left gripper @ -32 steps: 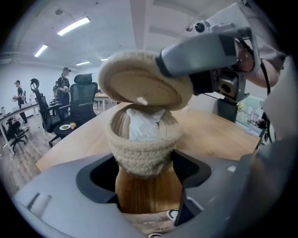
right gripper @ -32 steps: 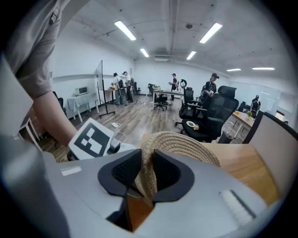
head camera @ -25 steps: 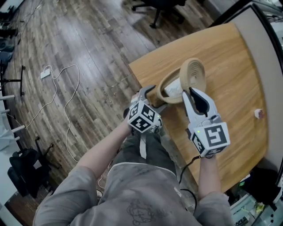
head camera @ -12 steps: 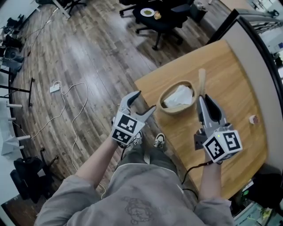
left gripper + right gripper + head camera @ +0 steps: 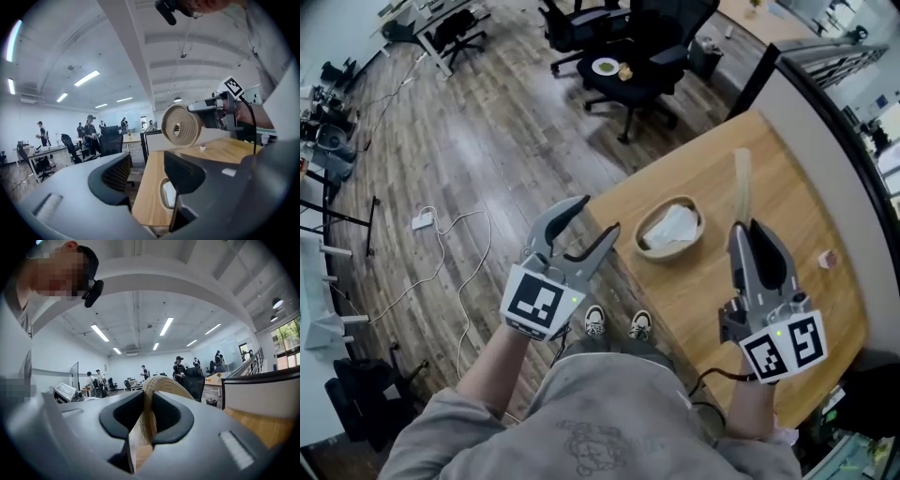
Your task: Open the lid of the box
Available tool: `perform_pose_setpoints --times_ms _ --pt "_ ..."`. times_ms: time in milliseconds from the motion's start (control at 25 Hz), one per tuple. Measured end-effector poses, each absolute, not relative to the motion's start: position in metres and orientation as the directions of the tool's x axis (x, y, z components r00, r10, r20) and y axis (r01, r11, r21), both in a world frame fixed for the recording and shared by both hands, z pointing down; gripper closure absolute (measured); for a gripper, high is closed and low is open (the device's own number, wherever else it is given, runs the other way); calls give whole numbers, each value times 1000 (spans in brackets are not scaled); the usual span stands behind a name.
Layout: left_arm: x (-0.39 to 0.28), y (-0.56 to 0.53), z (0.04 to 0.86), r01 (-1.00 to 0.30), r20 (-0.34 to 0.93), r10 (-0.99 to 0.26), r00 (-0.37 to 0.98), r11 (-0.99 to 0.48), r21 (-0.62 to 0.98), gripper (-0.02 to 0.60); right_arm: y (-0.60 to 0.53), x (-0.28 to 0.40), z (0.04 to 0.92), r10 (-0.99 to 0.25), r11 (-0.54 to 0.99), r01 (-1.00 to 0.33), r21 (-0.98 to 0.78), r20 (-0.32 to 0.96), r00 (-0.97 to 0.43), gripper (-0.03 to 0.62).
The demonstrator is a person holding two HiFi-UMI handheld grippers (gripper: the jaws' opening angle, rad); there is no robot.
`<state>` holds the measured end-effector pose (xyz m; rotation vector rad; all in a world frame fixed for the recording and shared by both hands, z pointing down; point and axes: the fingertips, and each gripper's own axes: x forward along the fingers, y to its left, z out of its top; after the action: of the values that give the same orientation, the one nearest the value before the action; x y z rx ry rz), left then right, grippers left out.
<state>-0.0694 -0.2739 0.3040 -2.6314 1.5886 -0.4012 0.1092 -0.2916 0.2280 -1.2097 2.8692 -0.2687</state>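
the table is light wood with a round edge. it fills the right side of the head view. the box is small, round and woven. it sits on the table near the left edge, open, with something white inside. a tiny thing lies far off to the right on the wood. i cannot tell what it is.

the right gripper is at the lower right. its jaws are nearly together and pinch the lid by its rim. the lid is round and coiled. it stands on edge up in the air, off the box and to the right of it in the frame. the left gripper is at the middle left, out past the table edge, over the floor. its jaws have just been closing. they stand partly apart with nothing between them.

the floor is dark wood planks. a white cord snakes over it at the left. black office chairs stand at the top, and one has a plate on its seat. a grey wall with a black rim runs along the table at the upper right. in the gripper views the room is big and white, with long lights on the ceiling, desks, and people standing far back. two shoes show at the bottom middle of the head view.
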Motion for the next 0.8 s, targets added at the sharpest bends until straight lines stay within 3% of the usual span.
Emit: perform_pose_setpoints --times_ms 160,560,800 --pt "-71 -265 272 -883 154 -896 416 -439 -169 410 -276 111 200 -714 693 -705 -152 -3 -701 522" --pt "-80 -234 227 -879 110 -897 428 -441 -181 431 -248 113 175 -722 689 -713 -126 -38 -691 522" --pt "-77 -227 226 -871 110 -896 431 -444 -209 565 -239 116 186 -719 689 -714 -124 3 -695 523"
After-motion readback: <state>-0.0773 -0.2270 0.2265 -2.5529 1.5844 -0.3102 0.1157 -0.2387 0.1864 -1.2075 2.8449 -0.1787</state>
